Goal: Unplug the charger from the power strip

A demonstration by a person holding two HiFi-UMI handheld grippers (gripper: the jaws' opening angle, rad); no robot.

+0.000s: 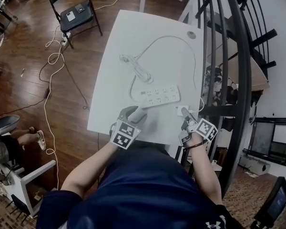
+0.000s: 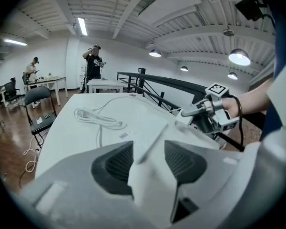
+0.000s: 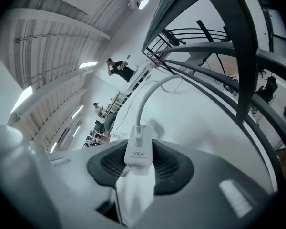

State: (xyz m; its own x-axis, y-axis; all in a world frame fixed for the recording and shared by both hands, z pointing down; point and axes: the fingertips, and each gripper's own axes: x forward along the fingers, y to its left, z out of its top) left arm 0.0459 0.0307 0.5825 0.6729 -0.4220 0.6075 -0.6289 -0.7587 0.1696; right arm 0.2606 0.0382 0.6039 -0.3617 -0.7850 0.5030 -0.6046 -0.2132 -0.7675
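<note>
A white power strip (image 1: 159, 95) lies across the near part of the white table (image 1: 133, 37). My left gripper (image 1: 136, 112) is shut on its left end; in the left gripper view the strip (image 2: 150, 132) runs away from between the pads (image 2: 117, 161). My right gripper (image 1: 183, 116) is shut on the white charger (image 1: 182, 110), which stands just off the strip's right end. The right gripper view shows the charger (image 3: 138, 140), marked 100W, between the jaws of my right gripper (image 3: 139, 150). Its thin cable (image 1: 196, 61) arcs over the table to a coil (image 1: 136, 67).
A black stair railing (image 1: 229, 56) runs close along the table's right side. A black folding chair (image 1: 74, 13) stands at the far left, with loose cables (image 1: 50, 61) on the wooden floor. Far across the room stands a person (image 2: 93, 61).
</note>
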